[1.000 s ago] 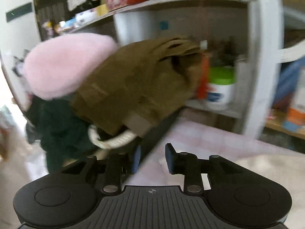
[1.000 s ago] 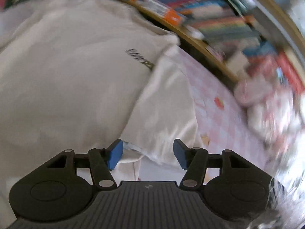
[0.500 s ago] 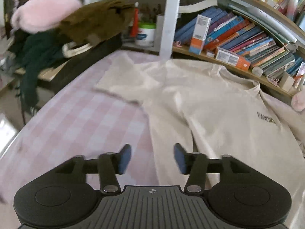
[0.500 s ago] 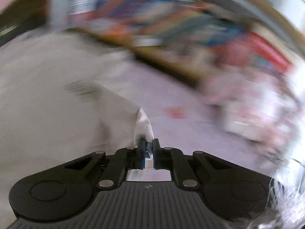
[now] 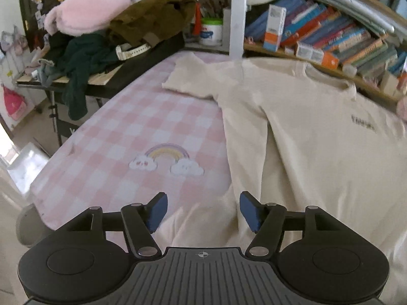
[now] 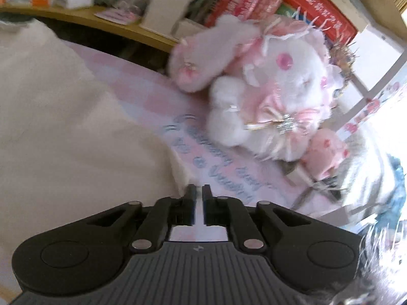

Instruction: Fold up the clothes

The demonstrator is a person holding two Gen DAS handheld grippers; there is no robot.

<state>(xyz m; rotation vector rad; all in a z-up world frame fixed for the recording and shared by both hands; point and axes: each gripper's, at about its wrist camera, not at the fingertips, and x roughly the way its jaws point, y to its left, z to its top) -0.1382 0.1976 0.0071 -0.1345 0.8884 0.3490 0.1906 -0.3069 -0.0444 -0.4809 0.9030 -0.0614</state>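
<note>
The shirt [image 5: 318,139] lies spread flat on the checked sheet [image 5: 142,127], filling the right half of the left view; its long axis runs from lower centre to the collar at upper right, one sleeve reaching upper centre. Your left claw [image 5: 202,209], jaws wide and empty, hovers at the hem and is the nearer. Your right claw [image 6: 199,194] is nearly closed at the shirt's edge [image 6: 175,178]; whether it pinches cloth, you cannot tell. No containers are in play.

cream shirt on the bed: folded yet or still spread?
Spread. The cream shirt lies flat on the bed, one sleeve extended sideways, chest print showing.
</note>
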